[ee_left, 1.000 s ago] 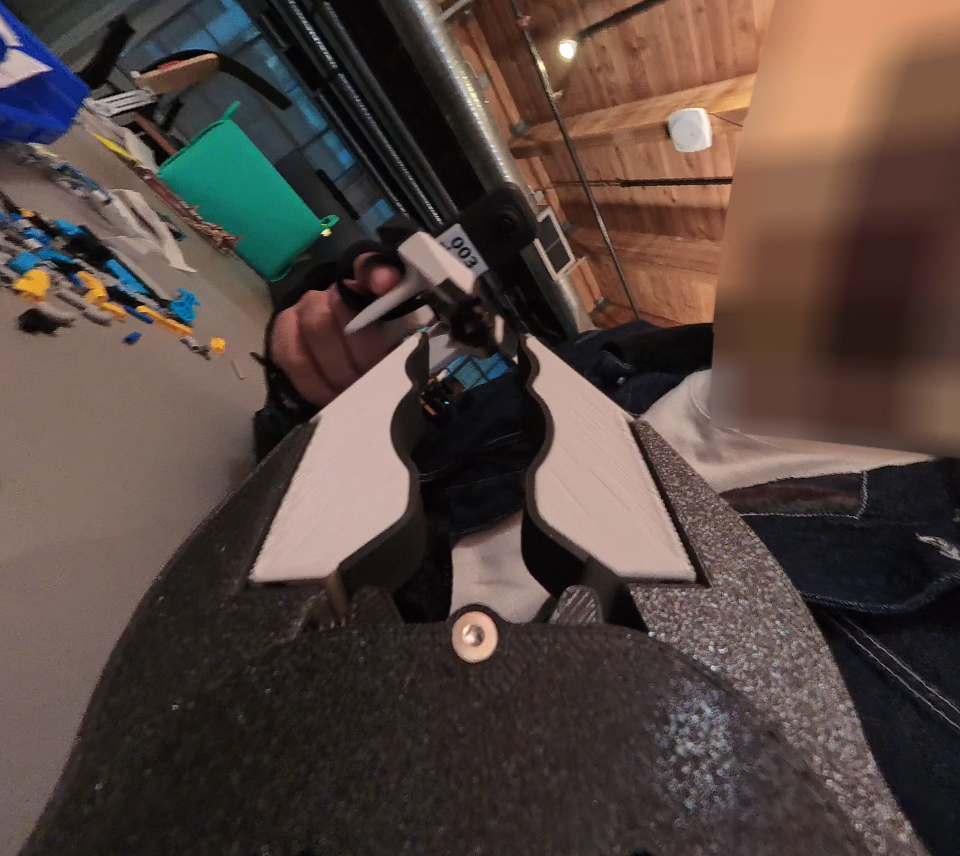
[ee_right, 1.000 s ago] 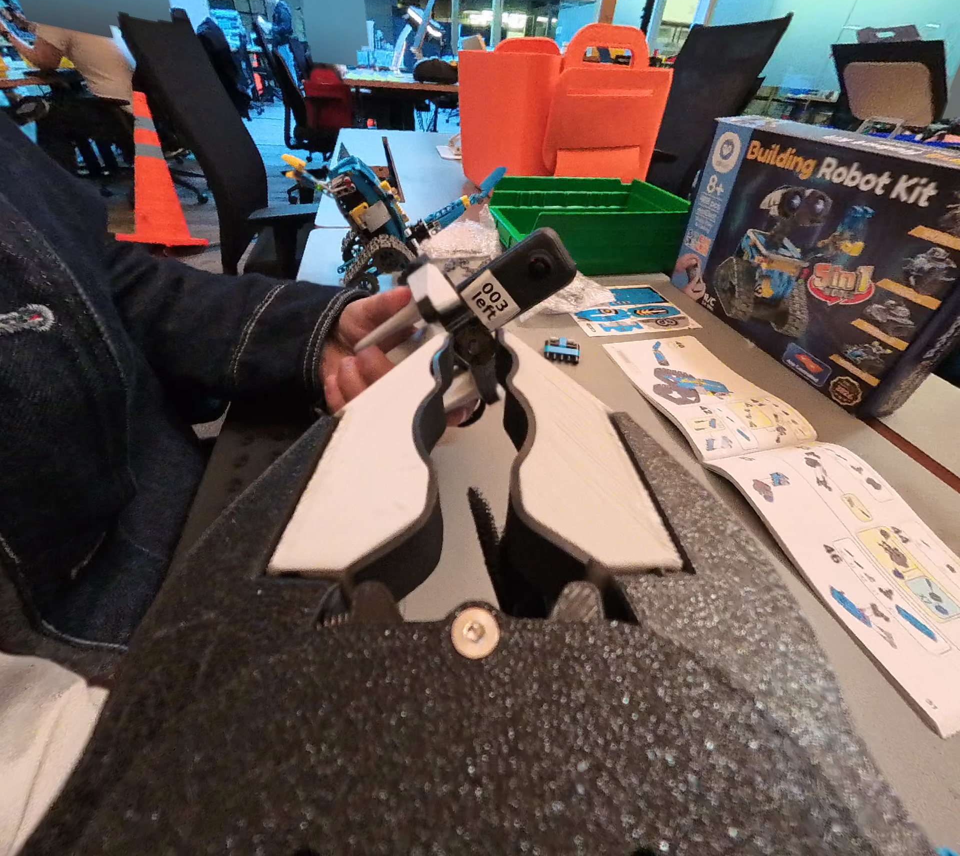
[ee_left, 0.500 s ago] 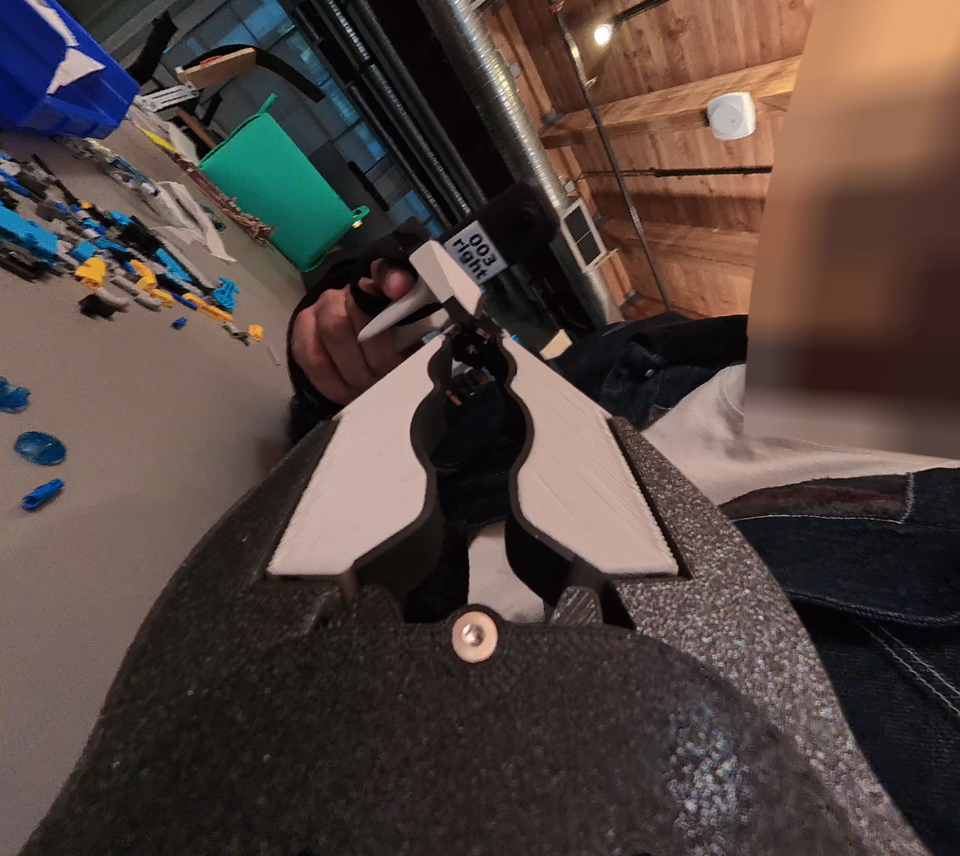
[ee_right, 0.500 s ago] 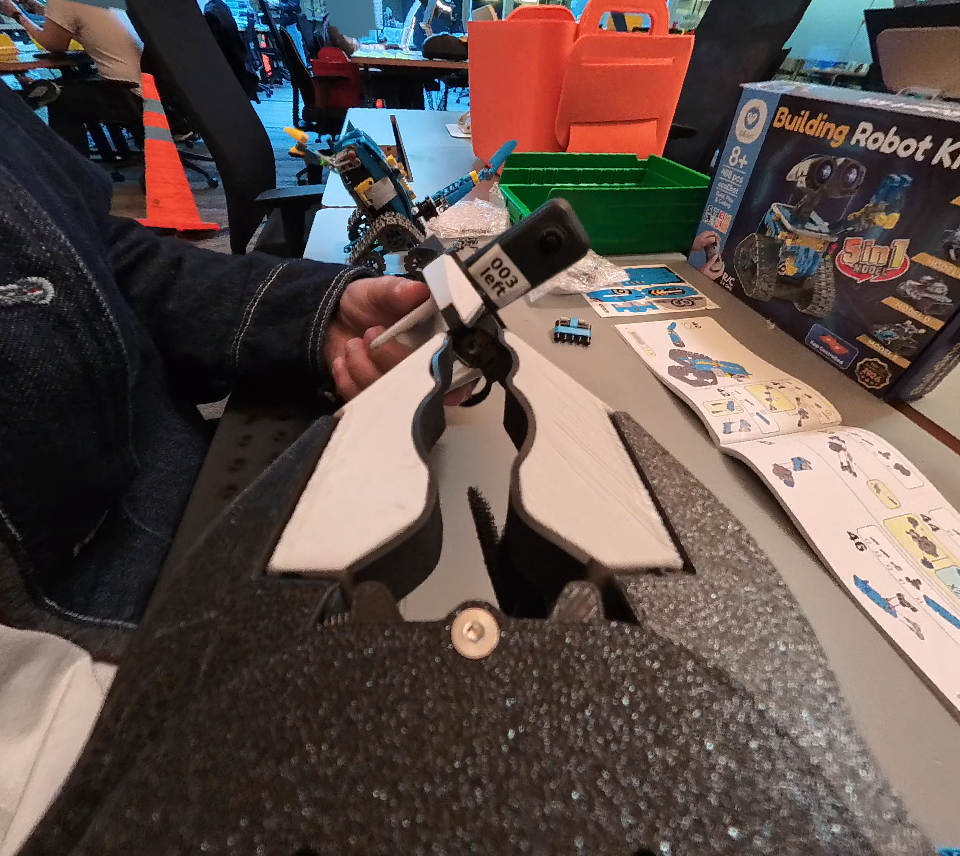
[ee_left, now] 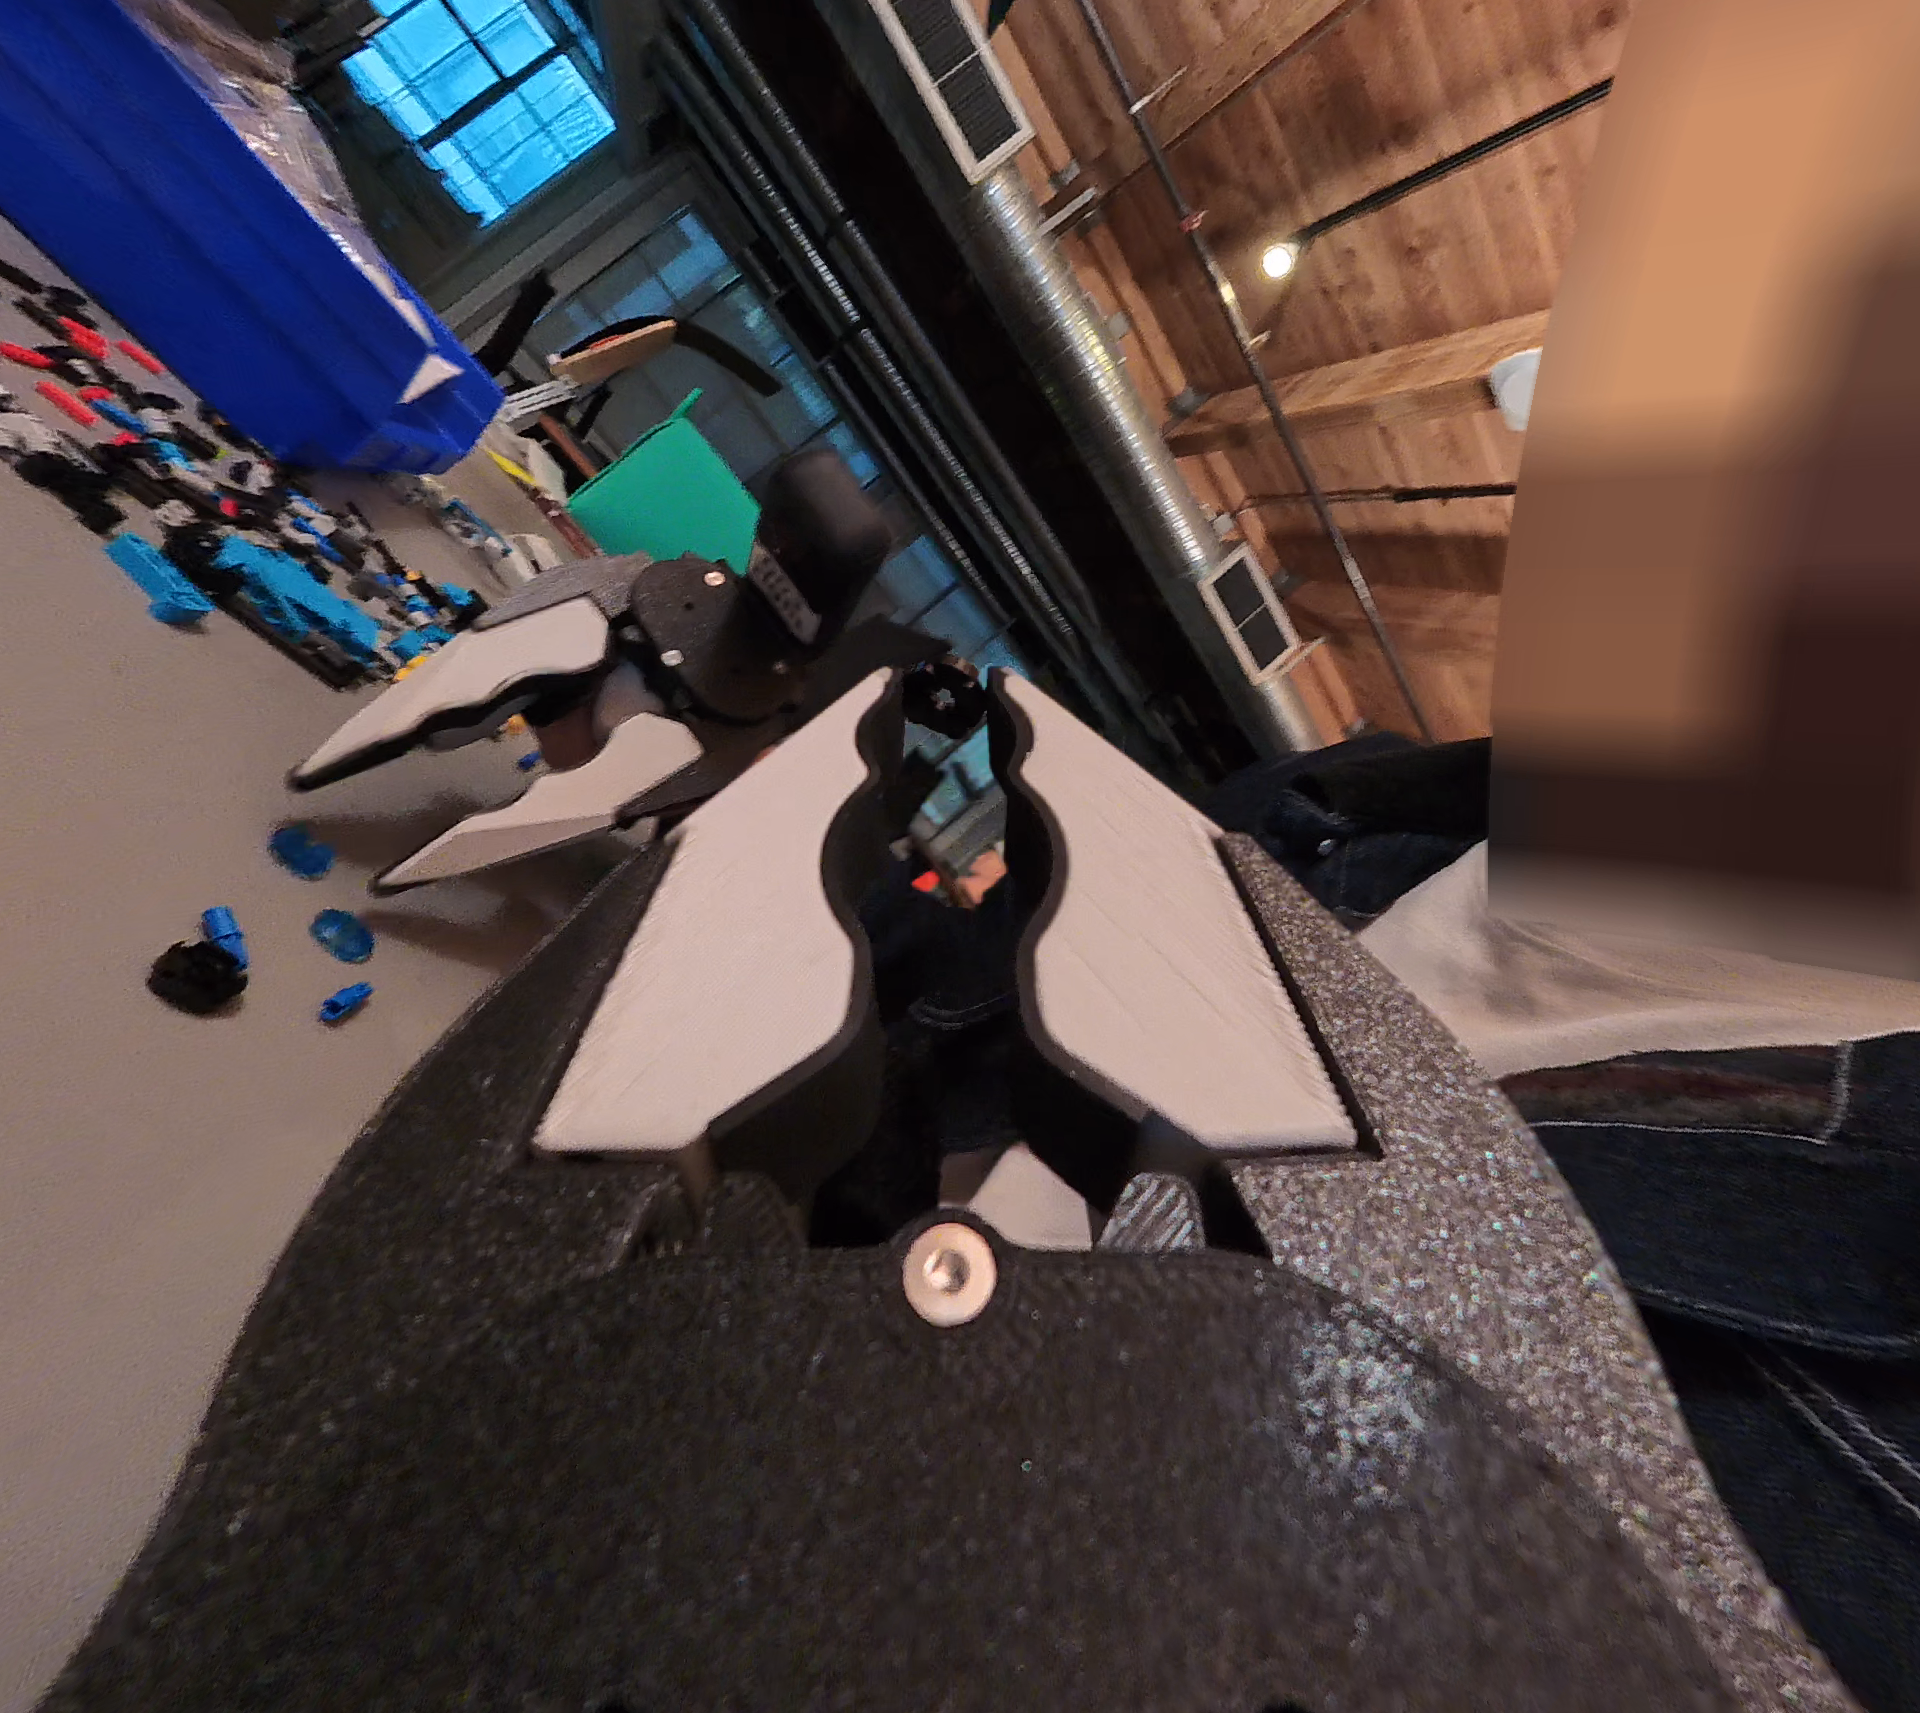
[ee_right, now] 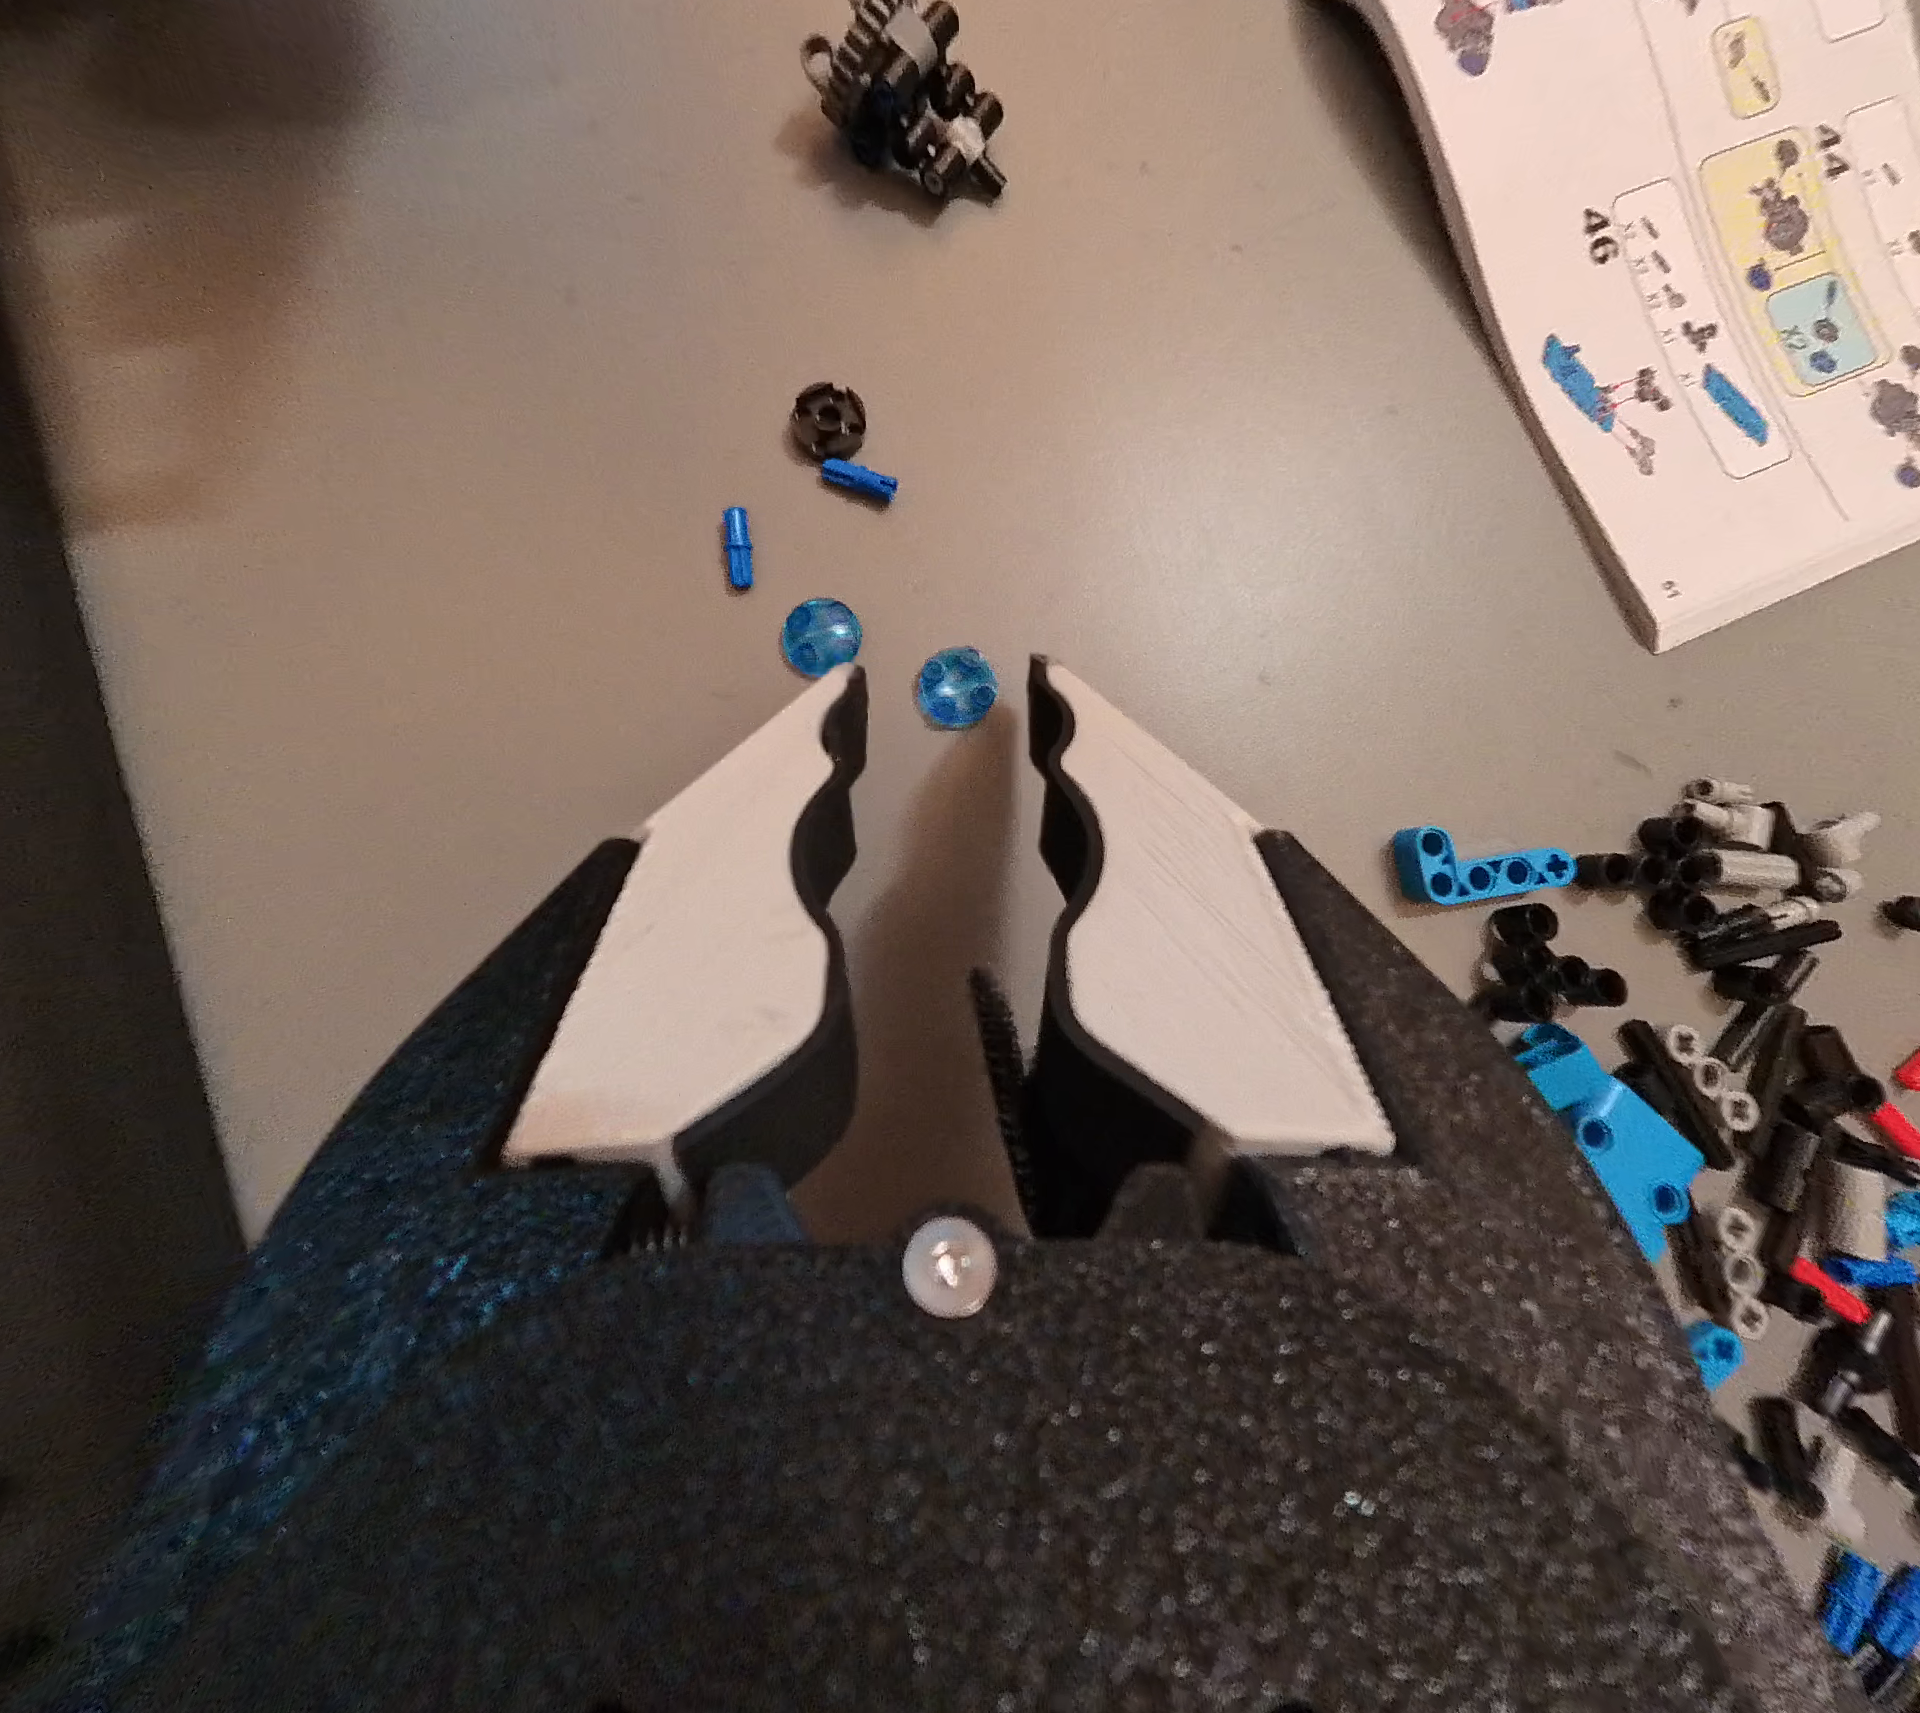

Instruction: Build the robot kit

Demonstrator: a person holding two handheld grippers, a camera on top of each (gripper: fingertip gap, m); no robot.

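Grey table (ee_right: pixel 468 416) carries loose toy parts. Right tool (ee_right: pixel 948 676), fingers apart, brackets a blue stud (ee_right: pixel 957 688) beside its twin (ee_right: pixel 821 636); a skewed pinch might flick it. Left tool (ee_left: pixel 940 695) clamps a black piece (ee_left: pixel 940 699).

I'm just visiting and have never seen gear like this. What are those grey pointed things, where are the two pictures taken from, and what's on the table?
There is no robot here: a person holds a hand-held gripper in each hand, each a two-fingered pincer with a camera looking along its fingers.

The left hand-held gripper is tilted up toward a wooden ceiling, its tips shut on a small black toothed wheel.

The right hand-held gripper points down at the grey table, open and holding nothing. A round translucent blue stud lies between its tips, a second round blue stud just beyond the left tip. Farther off lie two blue pins, a dark round plate, a small black gear assembly, an open instruction booklet and a pile of black, grey and blue building pieces.
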